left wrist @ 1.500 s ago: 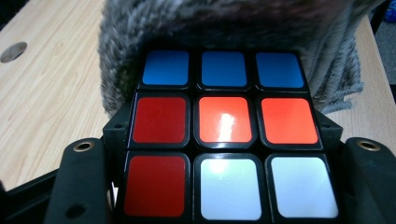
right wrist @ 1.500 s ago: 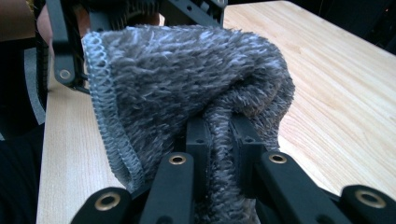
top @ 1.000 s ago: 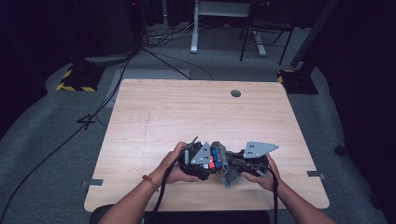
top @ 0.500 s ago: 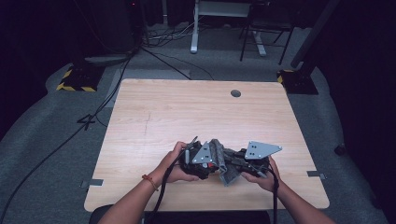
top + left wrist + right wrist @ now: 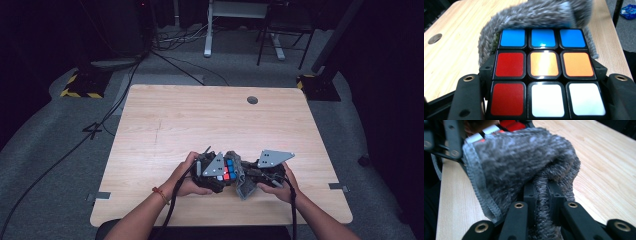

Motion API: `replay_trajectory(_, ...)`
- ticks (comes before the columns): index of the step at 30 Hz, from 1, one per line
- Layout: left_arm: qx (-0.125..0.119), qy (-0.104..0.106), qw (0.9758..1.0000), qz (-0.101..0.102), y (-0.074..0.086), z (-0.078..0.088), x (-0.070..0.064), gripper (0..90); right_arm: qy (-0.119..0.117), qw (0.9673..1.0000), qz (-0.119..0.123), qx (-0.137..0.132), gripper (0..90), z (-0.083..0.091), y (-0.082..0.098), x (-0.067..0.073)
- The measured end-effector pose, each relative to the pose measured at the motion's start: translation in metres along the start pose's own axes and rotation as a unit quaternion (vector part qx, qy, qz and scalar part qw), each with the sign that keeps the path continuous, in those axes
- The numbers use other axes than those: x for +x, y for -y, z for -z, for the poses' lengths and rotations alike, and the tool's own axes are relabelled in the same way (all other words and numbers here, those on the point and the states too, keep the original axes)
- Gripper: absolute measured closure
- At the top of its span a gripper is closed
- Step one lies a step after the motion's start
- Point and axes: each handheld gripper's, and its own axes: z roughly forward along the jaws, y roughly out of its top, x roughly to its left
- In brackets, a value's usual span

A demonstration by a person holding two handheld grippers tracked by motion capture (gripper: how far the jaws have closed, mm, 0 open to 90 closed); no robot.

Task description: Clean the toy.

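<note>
A Rubik's cube (image 5: pixel 541 72) with blue, red, orange and white stickers sits between the jaws of my left gripper (image 5: pixel 541 105), which is shut on its two sides. From above, the cube (image 5: pixel 229 169) is near the table's front edge, with my left gripper (image 5: pixel 212 172) to its left. My right gripper (image 5: pixel 542 197) is shut on a fold of a fuzzy grey cloth (image 5: pixel 524 162). The cloth (image 5: pixel 536 15) lies against the cube's far face and drapes beside it (image 5: pixel 242 182). My right gripper (image 5: pixel 260 175) is just right of the cube.
The light wooden table (image 5: pixel 200 120) has a round cable hole (image 5: pixel 252 100) at its far side. Cables trail from both grippers over the front edge. Desk legs and a yellow-black striped base stand on the grey floor beyond the table.
The right gripper and its cloth have shifted slightly against the cube. The left gripper and the cube have stayed in place.
</note>
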Motion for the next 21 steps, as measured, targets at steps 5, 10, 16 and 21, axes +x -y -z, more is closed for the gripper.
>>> replay_trajectory(5, 0.012, -0.005, 0.9999, 0.002, -0.001, -0.003, 0.002, 33.1, 0.002, 1.0, 0.002, -0.008, 80.7, -0.001, 0.001, 0.002)
replay_trajectory(10, 0.022, -0.005, 0.9996, 0.015, 0.001, -0.01, 0.005, 32.8, 0.006, 0.9994, 0.008, -0.034, 80.7, 0.011, -0.004, 0.01)
replay_trajectory(16, 0.038, -0.011, 0.9992, 0.006, 0.004, -0.015, 0.002, 33.2, 0.016, 0.9986, 0.041, -0.03, 80.6, 0.008, -0.009, 0.022)
replay_trajectory(21, 0.014, -0.014, 0.9997, 0.014, 0.001, -0.006, 0.005, 33.3, 0.016, 0.9996, 0.013, -0.019, 80.4, 0.006, 0.0, 0.007)
